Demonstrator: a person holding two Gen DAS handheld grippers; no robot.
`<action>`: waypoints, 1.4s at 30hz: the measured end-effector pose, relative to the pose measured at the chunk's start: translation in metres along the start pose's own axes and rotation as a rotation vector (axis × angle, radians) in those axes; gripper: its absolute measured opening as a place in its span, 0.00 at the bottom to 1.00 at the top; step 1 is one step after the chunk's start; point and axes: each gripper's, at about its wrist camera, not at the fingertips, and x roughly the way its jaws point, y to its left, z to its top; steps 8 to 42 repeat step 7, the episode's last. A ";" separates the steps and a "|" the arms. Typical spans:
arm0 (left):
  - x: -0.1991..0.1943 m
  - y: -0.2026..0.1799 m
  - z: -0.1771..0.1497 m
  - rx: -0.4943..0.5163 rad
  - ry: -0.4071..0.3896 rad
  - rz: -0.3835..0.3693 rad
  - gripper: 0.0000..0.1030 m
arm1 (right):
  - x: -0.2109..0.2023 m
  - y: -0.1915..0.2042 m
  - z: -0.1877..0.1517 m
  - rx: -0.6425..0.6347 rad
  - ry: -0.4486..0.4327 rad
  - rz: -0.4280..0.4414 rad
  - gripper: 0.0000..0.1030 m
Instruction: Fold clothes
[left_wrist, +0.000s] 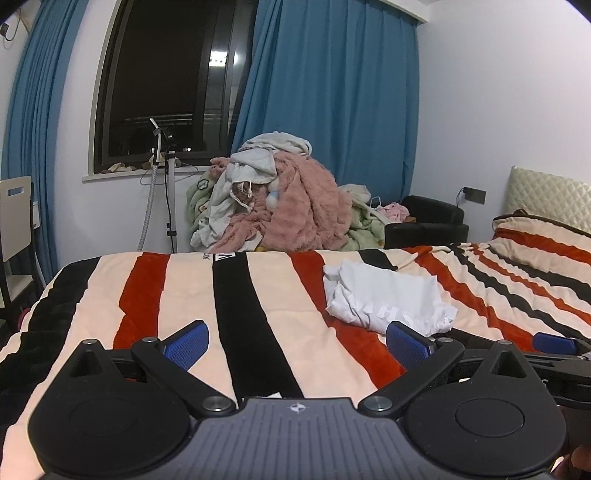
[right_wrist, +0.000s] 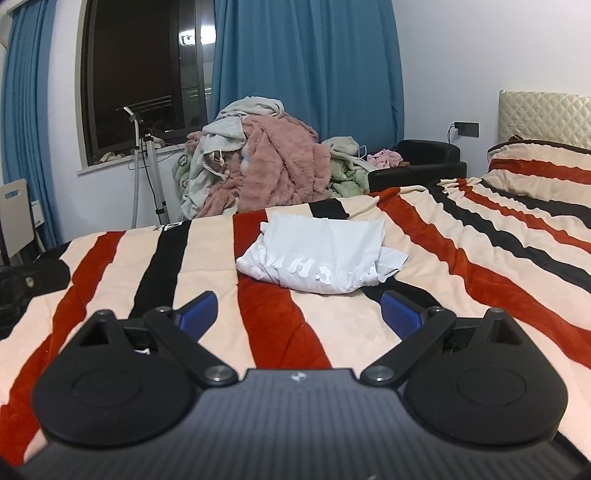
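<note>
White shirt's (right_wrist: 325, 254) print lettering unreadable

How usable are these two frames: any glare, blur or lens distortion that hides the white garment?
Left wrist view: strong fisheye bending at the window and curtains, lamp glare in the dark glass, the white garment sharp but partly behind a blue pad of the open left tongs. Right wrist view: same bending, garment clear and unobstructed beyond the open right tongs.
</note>
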 end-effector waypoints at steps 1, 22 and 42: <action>0.000 0.000 0.000 0.000 0.000 0.001 1.00 | 0.000 0.000 0.000 0.001 0.001 -0.001 0.94; 0.000 0.001 -0.001 -0.007 0.000 0.010 1.00 | 0.000 -0.002 0.000 0.008 0.006 -0.006 0.94; 0.000 0.001 -0.001 -0.007 0.000 0.010 1.00 | 0.000 -0.002 0.000 0.008 0.006 -0.006 0.94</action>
